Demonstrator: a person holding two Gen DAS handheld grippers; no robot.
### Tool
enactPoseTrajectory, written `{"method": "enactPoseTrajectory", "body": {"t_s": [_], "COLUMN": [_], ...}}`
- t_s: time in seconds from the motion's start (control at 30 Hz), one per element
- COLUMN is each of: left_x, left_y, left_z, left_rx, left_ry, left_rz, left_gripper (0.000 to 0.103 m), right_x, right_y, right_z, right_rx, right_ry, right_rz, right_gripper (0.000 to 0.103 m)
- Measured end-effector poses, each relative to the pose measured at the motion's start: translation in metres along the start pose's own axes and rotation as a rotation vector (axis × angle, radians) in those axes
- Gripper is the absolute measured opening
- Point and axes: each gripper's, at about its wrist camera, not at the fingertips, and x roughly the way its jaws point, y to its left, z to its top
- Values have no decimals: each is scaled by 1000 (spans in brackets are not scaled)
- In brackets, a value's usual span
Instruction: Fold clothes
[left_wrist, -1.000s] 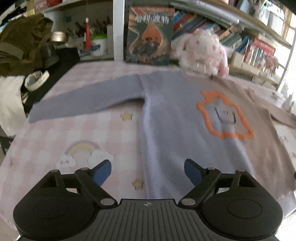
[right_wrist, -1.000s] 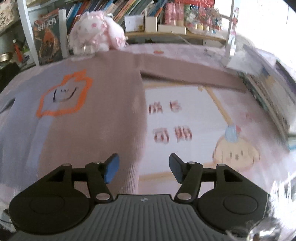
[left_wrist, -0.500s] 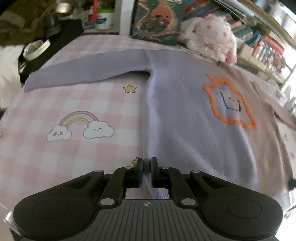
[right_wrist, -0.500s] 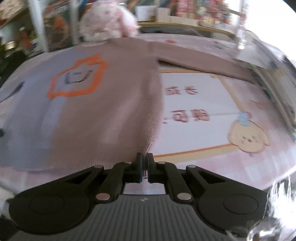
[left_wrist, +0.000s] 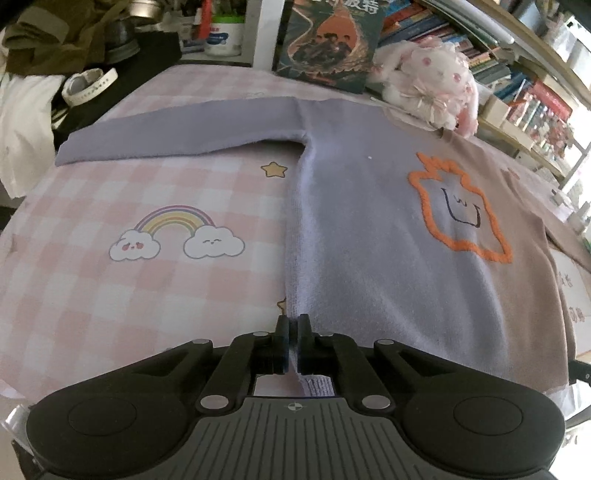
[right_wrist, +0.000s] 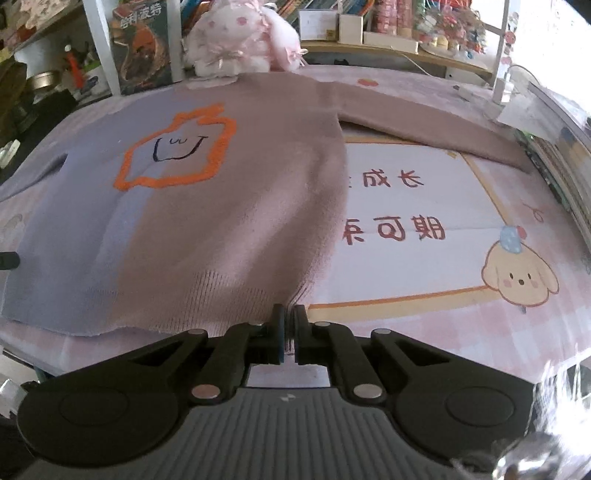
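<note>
A sweater (left_wrist: 369, 229), half lilac and half dusty pink with an orange outlined face, lies flat on the table with both sleeves spread out. It also shows in the right wrist view (right_wrist: 221, 206). My left gripper (left_wrist: 293, 332) is shut on the lilac bottom left corner of the hem. My right gripper (right_wrist: 289, 325) is shut on the pink bottom right corner of the hem. The hem near each gripper is slightly lifted.
The table has a pink checked cloth (left_wrist: 110, 295) with a rainbow print and a puppy print (right_wrist: 517, 277). A plush bunny (left_wrist: 424, 74) and a book (left_wrist: 328, 40) stand at the back. Clothes pile (left_wrist: 33, 48) at far left; shelves (right_wrist: 406, 37) behind.
Both grippers went from open above the sweater to shut on the hem corners. The hem has risen slightly since half a second ago.
</note>
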Motion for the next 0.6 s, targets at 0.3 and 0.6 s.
{"method": "enactPoseTrajectory", "body": {"t_s": [0.3,0.6], "left_x": [3,-6], "left_y": [-4,-5], "left_z": [3,4], "left_rx": [42,47], "left_ry": [2,-17], "left_rz": [15,13], "left_gripper": [3,7], "right_x": [-2,-9], "right_y": [-9,-14], "right_z": [-2,-2], "right_rx": [35,63], "right_ry": [7,-11], "right_rz": [5,-7], "right_gripper": [4,5]}}
